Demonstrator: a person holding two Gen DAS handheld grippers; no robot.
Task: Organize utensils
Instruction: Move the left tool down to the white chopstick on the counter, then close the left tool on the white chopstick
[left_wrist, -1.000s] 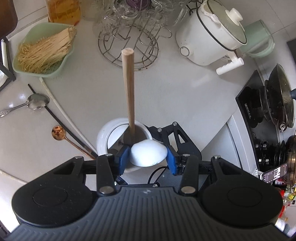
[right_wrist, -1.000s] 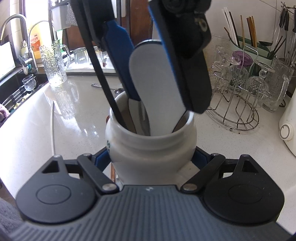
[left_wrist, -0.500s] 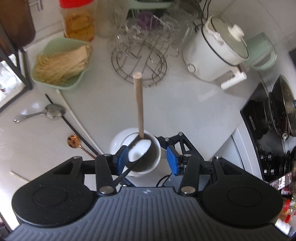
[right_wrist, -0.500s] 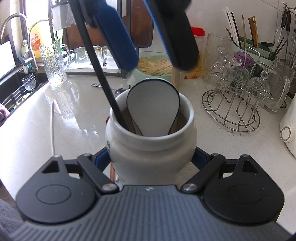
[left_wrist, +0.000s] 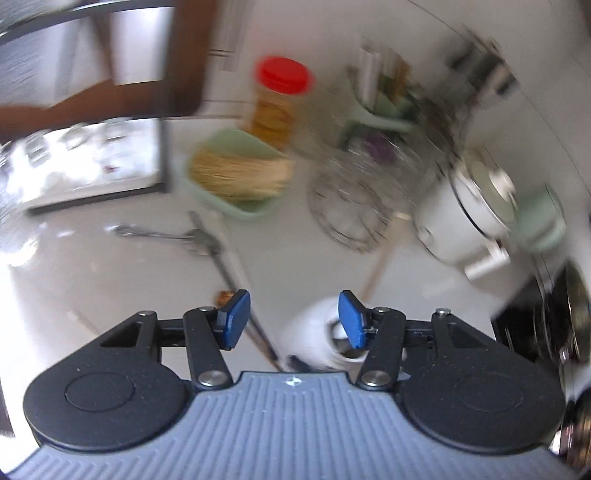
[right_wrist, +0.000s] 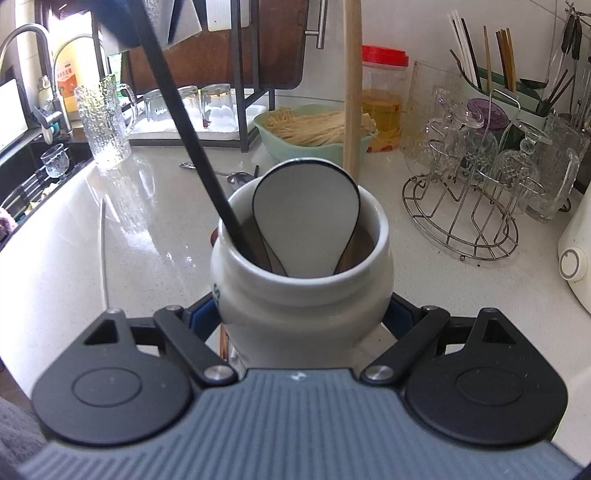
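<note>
White crock (right_wrist: 301, 295) on counter (right_wrist: 424, 295), clamped in right gripper (right_wrist: 303, 317). Inside: pale paddle (right_wrist: 306, 218), wooden handle (right_wrist: 352, 92), black stick (right_wrist: 184, 125). Left gripper (left_wrist: 293, 319) empty, jaws opening. Spoon (left_wrist: 162, 234), probably, lies blurred beyond.

We see the white ceramic jar (right_wrist: 301, 284) on the pale stone worktop (right_wrist: 155, 229), between the right gripper's (right_wrist: 301, 317) jaws. In it stand a flat white paddle (right_wrist: 306, 218), a black rod (right_wrist: 192, 147) leaning left and a wooden stick (right_wrist: 352, 92) upright behind. Behind lies the green bowl of noodles (right_wrist: 314, 131); the wire glass rack (right_wrist: 476, 206) stands right.
</note>
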